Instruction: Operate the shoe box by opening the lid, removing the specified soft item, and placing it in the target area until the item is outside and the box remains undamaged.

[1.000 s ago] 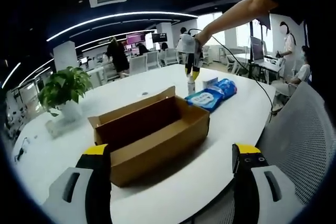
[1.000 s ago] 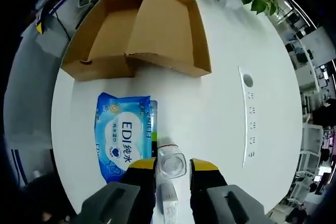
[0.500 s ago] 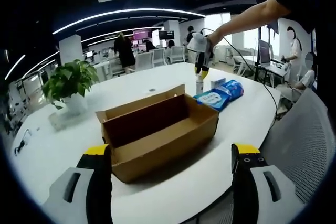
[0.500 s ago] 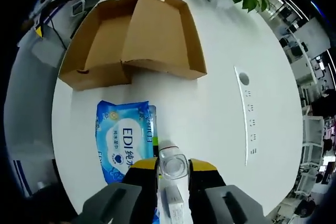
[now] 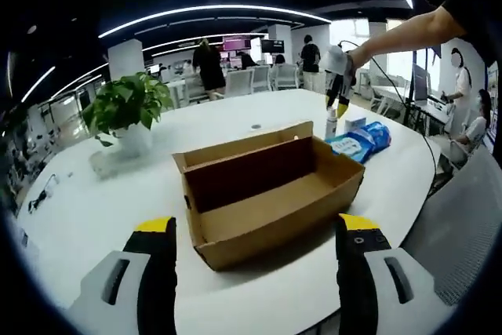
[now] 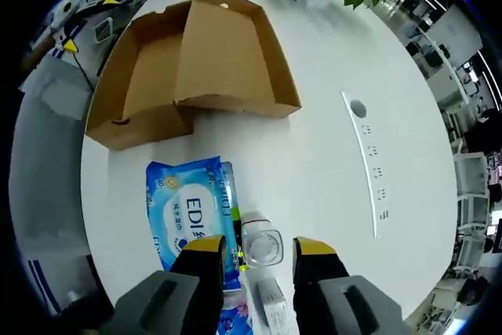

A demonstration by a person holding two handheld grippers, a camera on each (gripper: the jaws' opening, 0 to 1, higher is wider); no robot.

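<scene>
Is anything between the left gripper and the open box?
Nothing visible. The box lies open straight ahead of the left gripper, with bare table between them. The wipes pack and small bottle sit beyond the box.

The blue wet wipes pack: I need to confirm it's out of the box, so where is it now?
In the right gripper view the wet wipes pack lies on the white table, outside the open shoe box, beside the small clear bottle.

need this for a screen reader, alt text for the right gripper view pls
The right gripper hangs open above a small clear bottle on a white table, beside a blue pack of wet wipes. Farther off lies an open, empty cardboard box.
</scene>
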